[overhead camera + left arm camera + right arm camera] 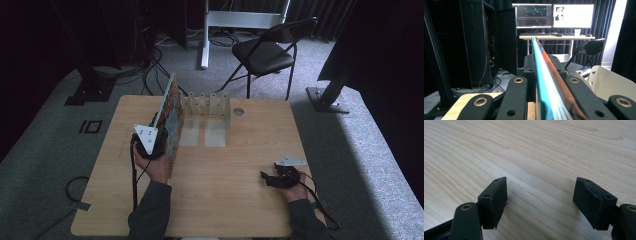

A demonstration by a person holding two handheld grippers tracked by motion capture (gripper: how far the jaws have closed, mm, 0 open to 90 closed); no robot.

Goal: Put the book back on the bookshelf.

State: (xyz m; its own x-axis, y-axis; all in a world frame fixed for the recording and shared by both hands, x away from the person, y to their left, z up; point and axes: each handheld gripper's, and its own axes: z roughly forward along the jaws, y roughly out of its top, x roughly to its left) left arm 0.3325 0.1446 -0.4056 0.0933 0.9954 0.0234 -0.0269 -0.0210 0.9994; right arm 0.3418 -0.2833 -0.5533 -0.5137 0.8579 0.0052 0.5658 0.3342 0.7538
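Note:
A thin book with a colourful cover (170, 116) stands on its edge on the wooden table (225, 200), leaning slightly. My left gripper (152, 142) is shut on its near end. In the left gripper view the book's teal and orange edge (544, 82) runs away between the two black jaws of the left gripper (543, 65). A pale slotted rack (206, 107) stands just right of the book's far end. My right gripper (265, 177) lies low on the table at the front right. Its jaws stand open in the right gripper view (540, 200), with only bare wood between them.
A black folding chair (265, 50) and a white stand leg are on the carpet beyond the table. A round cable hole (238, 111) sits near the table's back edge. A cream panel of the rack (609, 82) shows right of the book. Monitors and a desk lie far behind.

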